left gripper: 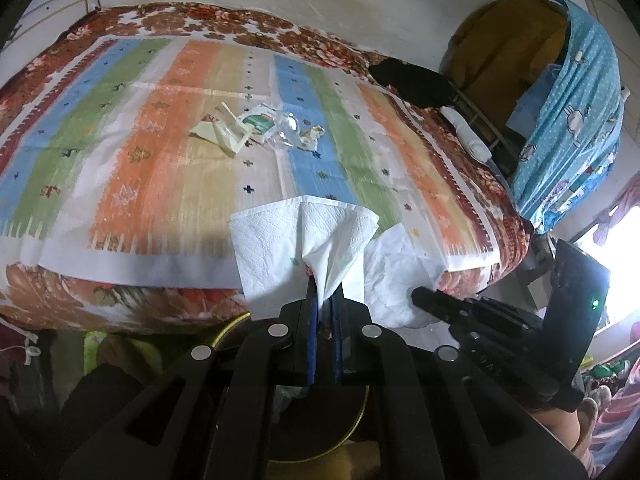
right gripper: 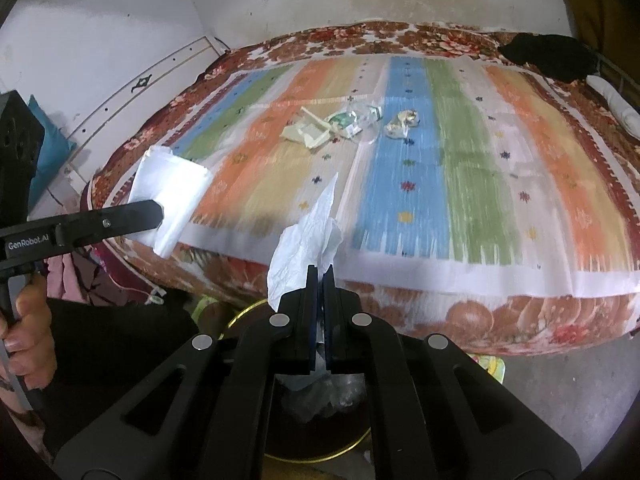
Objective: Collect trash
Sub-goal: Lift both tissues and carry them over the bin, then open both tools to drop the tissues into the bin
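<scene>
- Jaws of left gripper (left gripper: 325, 300) clenched on a quilted white tissue (left gripper: 304, 240); those of right gripper (right gripper: 320, 276) clenched on a crumpled white tissue (right gripper: 308, 240).
- Both held near the bed's front edge, above a gold-rimmed bin (right gripper: 360, 436) at 6 o'clock, already holding some litter.
- Judged partway: two pieces lifted, neither dropped yet.
- Left on the striped bedspread (right gripper: 460, 184), at 12 o'clock: cream card scraps (right gripper: 310, 132), green-printed wrapper (right gripper: 344, 122), clear plastic (right gripper: 362, 118), gold foil (right gripper: 402, 122).
- Left view alone shows blue patterned cloth (left gripper: 576, 120) at 2 o'clock; right view alone shows a hand (right gripper: 24, 320) on the other handle.
</scene>
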Demonstrator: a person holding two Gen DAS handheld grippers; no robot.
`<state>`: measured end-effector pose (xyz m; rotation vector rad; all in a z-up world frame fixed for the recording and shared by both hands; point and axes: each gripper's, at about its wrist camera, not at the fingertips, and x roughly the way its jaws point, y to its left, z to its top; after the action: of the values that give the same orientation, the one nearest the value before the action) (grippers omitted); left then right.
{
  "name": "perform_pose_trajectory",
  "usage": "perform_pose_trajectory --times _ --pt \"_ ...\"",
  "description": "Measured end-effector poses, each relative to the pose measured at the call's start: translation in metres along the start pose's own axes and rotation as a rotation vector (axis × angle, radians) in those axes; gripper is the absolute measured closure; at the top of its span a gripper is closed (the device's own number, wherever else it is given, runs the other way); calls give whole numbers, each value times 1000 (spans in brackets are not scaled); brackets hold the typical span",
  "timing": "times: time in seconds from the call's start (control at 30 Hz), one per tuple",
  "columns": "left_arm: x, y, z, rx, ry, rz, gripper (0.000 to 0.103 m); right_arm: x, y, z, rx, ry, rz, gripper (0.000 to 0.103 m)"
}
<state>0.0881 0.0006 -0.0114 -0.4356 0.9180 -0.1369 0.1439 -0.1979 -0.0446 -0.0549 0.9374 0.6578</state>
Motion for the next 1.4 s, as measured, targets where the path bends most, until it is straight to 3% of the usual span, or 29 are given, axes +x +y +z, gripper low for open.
perform_pose_trajectory --times 0.47,1.1,1.4 --pt "2 4 -41 -26 35 -14 98 -1 17 -38 -20 51 20 101" --pt "28 7 -95 -48 145 52 98 15 29 -83 -3 171 -6 101" --pt "36 10 -101 -66 174 74 95 26 21 -88 49 222 -25 99"
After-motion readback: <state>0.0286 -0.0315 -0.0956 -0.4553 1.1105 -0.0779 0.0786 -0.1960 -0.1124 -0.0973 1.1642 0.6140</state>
